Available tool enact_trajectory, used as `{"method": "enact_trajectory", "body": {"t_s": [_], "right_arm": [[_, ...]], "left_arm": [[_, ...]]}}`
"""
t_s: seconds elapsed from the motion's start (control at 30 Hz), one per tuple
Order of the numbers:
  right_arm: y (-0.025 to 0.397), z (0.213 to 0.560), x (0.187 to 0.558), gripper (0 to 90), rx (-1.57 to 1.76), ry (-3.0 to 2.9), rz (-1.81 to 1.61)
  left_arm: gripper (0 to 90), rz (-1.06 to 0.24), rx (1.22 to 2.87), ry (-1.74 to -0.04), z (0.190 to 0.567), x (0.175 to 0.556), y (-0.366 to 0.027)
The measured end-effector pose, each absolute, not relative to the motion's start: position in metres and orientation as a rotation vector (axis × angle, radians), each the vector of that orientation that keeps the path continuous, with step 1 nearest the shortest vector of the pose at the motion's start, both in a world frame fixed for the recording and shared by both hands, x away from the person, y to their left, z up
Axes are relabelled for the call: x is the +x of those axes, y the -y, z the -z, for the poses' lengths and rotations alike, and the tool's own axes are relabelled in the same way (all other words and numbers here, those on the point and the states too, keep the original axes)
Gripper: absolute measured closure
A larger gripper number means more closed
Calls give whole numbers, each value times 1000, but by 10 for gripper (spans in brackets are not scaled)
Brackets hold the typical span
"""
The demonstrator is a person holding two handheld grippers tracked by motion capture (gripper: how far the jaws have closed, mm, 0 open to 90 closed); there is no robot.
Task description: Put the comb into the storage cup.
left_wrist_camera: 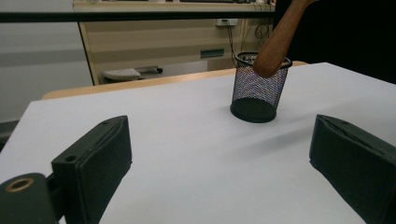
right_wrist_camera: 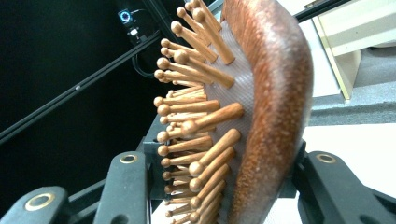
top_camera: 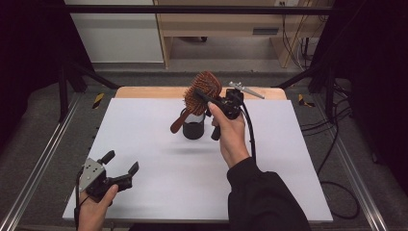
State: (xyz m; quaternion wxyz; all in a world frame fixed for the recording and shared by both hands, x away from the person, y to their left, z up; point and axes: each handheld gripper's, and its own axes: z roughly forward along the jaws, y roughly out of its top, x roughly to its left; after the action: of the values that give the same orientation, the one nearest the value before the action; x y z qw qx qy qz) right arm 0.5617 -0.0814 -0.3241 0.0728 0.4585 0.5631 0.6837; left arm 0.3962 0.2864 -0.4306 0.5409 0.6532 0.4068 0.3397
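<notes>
A wooden hairbrush (top_camera: 204, 89) with peg bristles hangs tilted over the back middle of the white table (top_camera: 144, 144). My right gripper (top_camera: 201, 97) is shut on its head (right_wrist_camera: 266, 107), one jaw on the bristle side and one on the back. The handle (left_wrist_camera: 280, 37) slants down to the left, and its end is level with the rim of a black mesh cup (top_camera: 193, 129) (left_wrist_camera: 258, 88), on the cup's left side. I cannot tell whether they touch. My left gripper (top_camera: 121, 161) (left_wrist_camera: 224, 140) rests at the front left, open, with nothing between its jaws.
A strip of bare wood (top_camera: 144, 91) runs along the table's back edge. Metal rails (top_camera: 43, 154) flank both sides. Cables (top_camera: 332, 144) trail on the floor to the right. Pale cabinets (top_camera: 216, 24) stand beyond the table.
</notes>
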Motion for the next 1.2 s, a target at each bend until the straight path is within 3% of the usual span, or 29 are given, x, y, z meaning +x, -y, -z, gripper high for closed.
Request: {"method": "enact_trajectory", "body": {"t_s": [0.47,1.2], "right_arm": [[77,312,591,520,1393,-1676,-2028],[91,313,600,518,1437,-1597,-2024]], "left_arm": [[38,-819,1452,-950,429,403,-300],[35,-823,1462,-943,430,405,-303]]}}
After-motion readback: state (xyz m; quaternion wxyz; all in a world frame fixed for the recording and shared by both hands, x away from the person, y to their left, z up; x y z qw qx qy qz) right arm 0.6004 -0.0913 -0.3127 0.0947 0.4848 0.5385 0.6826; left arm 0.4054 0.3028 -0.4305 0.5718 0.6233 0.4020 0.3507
